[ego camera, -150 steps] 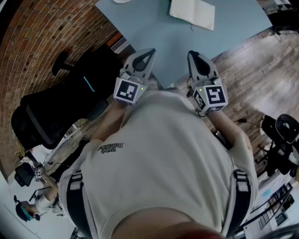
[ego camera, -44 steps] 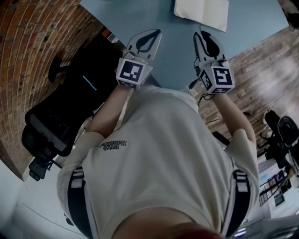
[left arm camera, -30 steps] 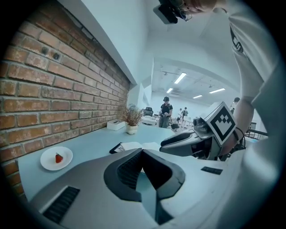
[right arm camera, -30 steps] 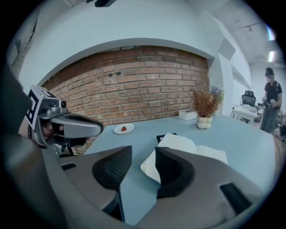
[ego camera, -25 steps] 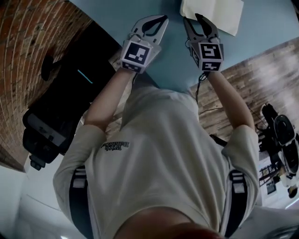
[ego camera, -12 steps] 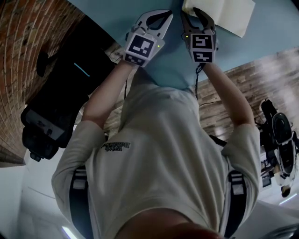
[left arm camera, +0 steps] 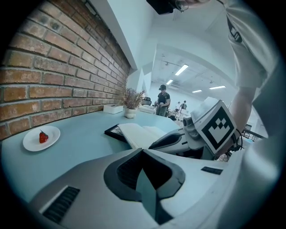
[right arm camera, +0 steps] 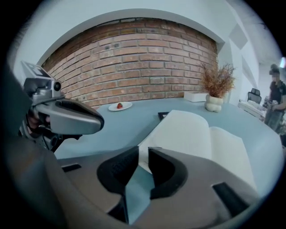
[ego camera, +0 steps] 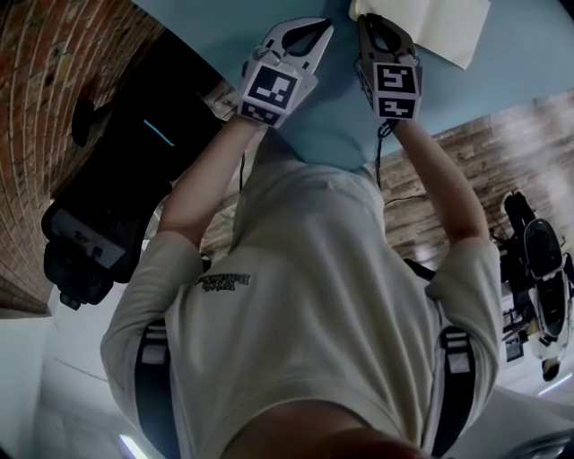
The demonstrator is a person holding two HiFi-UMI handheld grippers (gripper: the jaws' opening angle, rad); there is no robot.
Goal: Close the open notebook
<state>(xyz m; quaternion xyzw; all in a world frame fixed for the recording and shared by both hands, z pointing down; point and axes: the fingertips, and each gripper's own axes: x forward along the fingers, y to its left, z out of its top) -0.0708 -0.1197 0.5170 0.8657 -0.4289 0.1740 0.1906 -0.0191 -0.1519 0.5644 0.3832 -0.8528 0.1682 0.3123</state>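
Note:
The open notebook (ego camera: 435, 22) lies with its white pages up on the blue table (ego camera: 327, 125); its black cover edge (right arm camera: 163, 115) shows at the far left. My right gripper (right arm camera: 143, 154) is at the near corner of the left page (right arm camera: 178, 132). Its jaws are closing, and the white corner fills the narrow gap between the tips. My left gripper (left arm camera: 143, 151) hovers over bare table just left of the notebook (left arm camera: 138, 133), shut with nothing in it. In the head view the left gripper (ego camera: 321, 25) and the right gripper (ego camera: 366, 20) sit side by side.
A white plate with a strawberry (left arm camera: 41, 137) sits far left near the brick wall. A vase of dried plants (right arm camera: 214, 103) and a white box (right arm camera: 195, 96) stand at the table's back. A black office chair (ego camera: 117, 206) is beside the person. People stand far off (left arm camera: 163, 100).
Both grippers have moved forward and down to the notebook's near left corner. The right gripper's jaws have narrowed on the page corner. The left gripper stays shut.

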